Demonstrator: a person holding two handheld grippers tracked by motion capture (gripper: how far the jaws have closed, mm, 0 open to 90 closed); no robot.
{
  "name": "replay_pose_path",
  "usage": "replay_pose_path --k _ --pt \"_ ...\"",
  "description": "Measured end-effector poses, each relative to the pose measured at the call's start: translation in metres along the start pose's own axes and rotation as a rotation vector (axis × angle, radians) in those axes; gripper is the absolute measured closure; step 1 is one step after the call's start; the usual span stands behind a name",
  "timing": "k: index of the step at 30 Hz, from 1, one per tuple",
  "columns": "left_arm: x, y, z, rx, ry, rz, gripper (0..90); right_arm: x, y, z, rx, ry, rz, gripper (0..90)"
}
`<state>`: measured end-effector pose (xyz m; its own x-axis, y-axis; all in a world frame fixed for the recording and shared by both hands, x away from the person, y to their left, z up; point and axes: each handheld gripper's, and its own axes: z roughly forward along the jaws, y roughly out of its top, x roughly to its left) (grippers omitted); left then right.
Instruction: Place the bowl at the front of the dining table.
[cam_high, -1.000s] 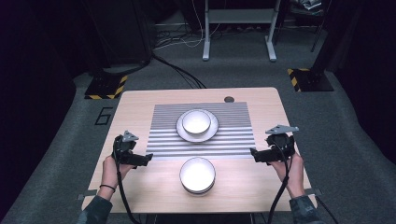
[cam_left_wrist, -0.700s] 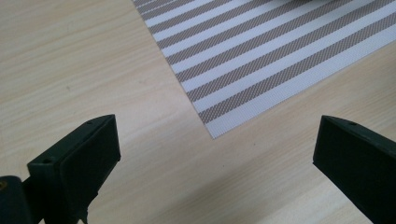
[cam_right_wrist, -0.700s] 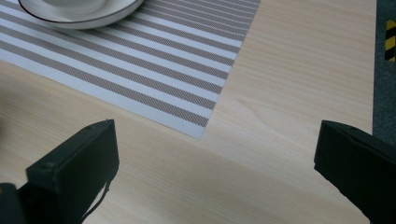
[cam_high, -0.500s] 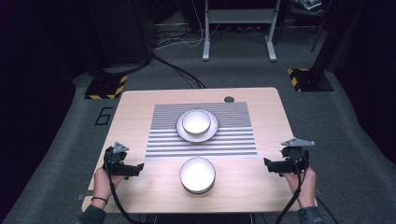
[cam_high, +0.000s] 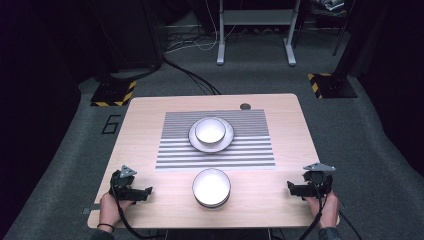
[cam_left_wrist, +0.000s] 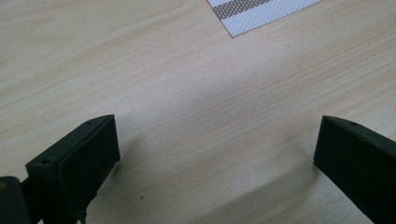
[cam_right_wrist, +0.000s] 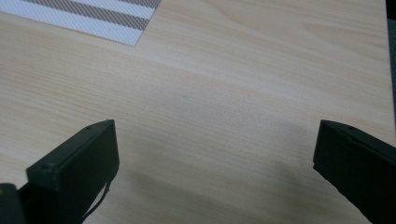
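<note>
While both sets of jaws gape empty at the counter's (cam_high: 150, 150) near corners, the nearer bowl (cam_high: 211, 186) (alone, central) wants the left gripper (cam_high: 145, 191) and right gripper (cam_high: 291, 187) closing in level.

Left gripper (cam_left_wrist: 217, 154) jaws spread wide above bare wooden table (cam_left_wrist: 187, 93), striped mat (cam_left_wrist: 261, 11) corner at top

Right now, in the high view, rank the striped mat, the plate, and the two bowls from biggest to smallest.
1. Striped mat
2. Plate
3. Near bowl looks slightly larger than the bowl on the plate, but it sits closer to the camera, so I won't rank them.
</note>
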<state>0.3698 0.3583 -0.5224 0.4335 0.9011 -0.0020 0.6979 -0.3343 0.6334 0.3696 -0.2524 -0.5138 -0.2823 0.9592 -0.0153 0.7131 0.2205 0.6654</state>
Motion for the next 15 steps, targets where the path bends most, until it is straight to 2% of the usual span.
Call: replay_pose_path --k 2,3,6,8,15 --pt "0.001 -0.003 0.001 -0.023 0.003 -0.006 0.0 0.000 -0.003 0.005 0.007 -0.006 -0.004 0.0" --pt "0.001 -0.003 0.002 -0.035 0.006 -0.011 0.0 -0.002 -0.005 0.009 0.002 0.020 0.004 0.0" --pt "0.002 -0.009 0.004 -0.109 0.013 -0.020 0.0 -0.004 -0.009 0.010 -0.045 0.014 0.010 0.0" --pt "0.002 -0.009 0.004 -0.107 0.017 -0.023 0.0 -0.003 -0.012 0.011 -0.071 0.014 0.005 0.0" --pt "0.003 -0.008 0.005 -0.110 0.024 -0.033 0.0 -0.002 -0.012 0.011 -0.071 0.006 0.011 0.0"
